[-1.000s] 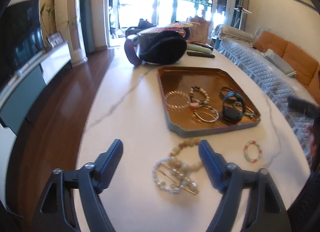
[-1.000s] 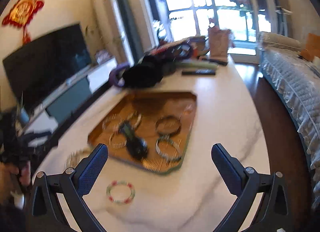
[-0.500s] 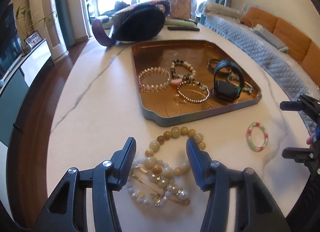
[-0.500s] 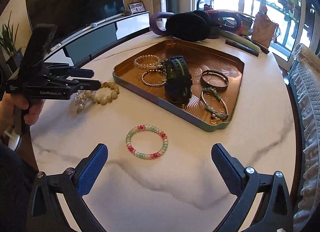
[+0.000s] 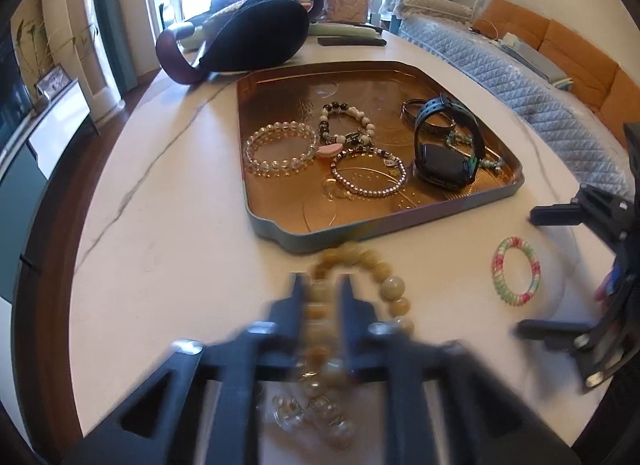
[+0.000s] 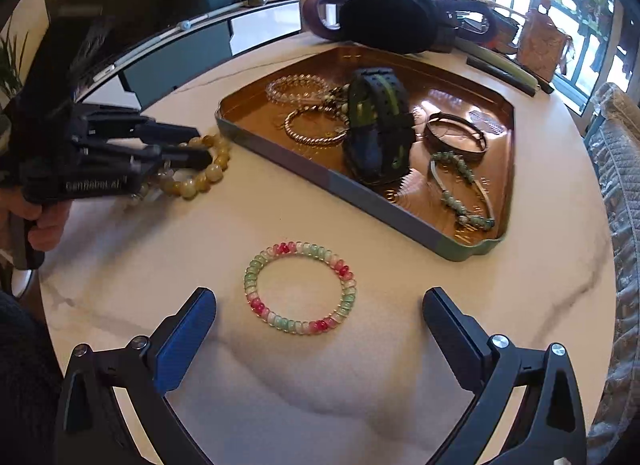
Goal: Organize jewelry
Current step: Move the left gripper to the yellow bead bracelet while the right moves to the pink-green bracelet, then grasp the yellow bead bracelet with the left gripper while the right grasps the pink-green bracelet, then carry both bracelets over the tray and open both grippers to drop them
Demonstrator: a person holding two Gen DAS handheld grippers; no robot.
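Note:
My left gripper [image 5: 322, 289] is shut on the yellow bead bracelet [image 5: 384, 285] on the white marble table, just in front of the copper tray [image 5: 280, 225]; it also shows in the right wrist view [image 6: 200, 153], closed on the beads [image 6: 208, 175]. A pearl piece [image 5: 316, 413] lies under the left gripper. My right gripper [image 6: 320, 317] is open, its fingers on either side of the pink-and-green coil bracelet [image 6: 300, 287], which also shows in the left wrist view [image 5: 516, 277]. The tray holds several bracelets and a black watch [image 5: 444, 149].
A black bag [image 5: 256, 37] and a dark remote [image 5: 352, 41] lie behind the tray. A quilted sofa cover [image 5: 520, 85] runs along the right. The table edge curves at left above the wooden floor [image 5: 48, 225].
My left gripper has closed on the yellow bead bracelet. My right gripper has moved forward and down so its open fingers flank the coil bracelet.

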